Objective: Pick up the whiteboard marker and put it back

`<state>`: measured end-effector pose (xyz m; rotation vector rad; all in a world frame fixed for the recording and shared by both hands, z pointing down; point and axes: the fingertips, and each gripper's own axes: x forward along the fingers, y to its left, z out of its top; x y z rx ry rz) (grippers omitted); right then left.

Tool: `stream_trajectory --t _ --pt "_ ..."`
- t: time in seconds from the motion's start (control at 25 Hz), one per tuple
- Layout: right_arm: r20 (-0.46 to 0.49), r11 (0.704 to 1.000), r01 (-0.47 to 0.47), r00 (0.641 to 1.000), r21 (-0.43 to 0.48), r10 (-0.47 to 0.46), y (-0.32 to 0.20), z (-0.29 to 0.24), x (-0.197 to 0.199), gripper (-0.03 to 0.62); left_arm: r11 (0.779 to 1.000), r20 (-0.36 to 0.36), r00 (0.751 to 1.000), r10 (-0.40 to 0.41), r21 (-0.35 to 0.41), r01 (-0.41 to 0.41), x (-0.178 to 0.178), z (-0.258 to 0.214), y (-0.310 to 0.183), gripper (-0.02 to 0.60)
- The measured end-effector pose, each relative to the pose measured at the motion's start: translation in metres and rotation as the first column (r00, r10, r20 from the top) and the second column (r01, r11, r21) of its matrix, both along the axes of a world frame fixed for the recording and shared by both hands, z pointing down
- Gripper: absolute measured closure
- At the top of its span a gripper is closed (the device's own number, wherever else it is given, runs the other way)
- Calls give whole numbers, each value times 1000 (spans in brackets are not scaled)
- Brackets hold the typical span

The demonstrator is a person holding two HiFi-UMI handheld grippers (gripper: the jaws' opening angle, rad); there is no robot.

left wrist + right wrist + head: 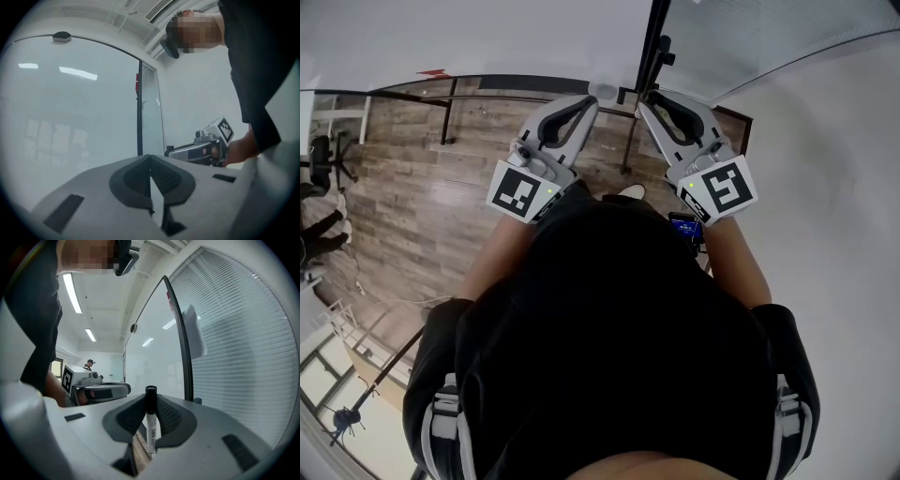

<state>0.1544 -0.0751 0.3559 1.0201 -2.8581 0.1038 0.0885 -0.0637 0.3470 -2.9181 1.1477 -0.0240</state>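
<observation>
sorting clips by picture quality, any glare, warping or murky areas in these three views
Head view: the person's black shirt is a near-featureless dark mass, and the dark strip above the floor is bowed by the lens. Left gripper view: dark rounded corners, pale streaks of glare on the glossy panel. Right gripper view: marker crisp in the foreground, black frame post bent into a curve.
</observation>
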Motion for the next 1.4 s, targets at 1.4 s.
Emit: stream_trajectory --t 1.4 --pt "18 999 -33 999 25 33 -39 -20 -27 533 1000 -7 1000 4 9 -4 -29 -8 -34 577"
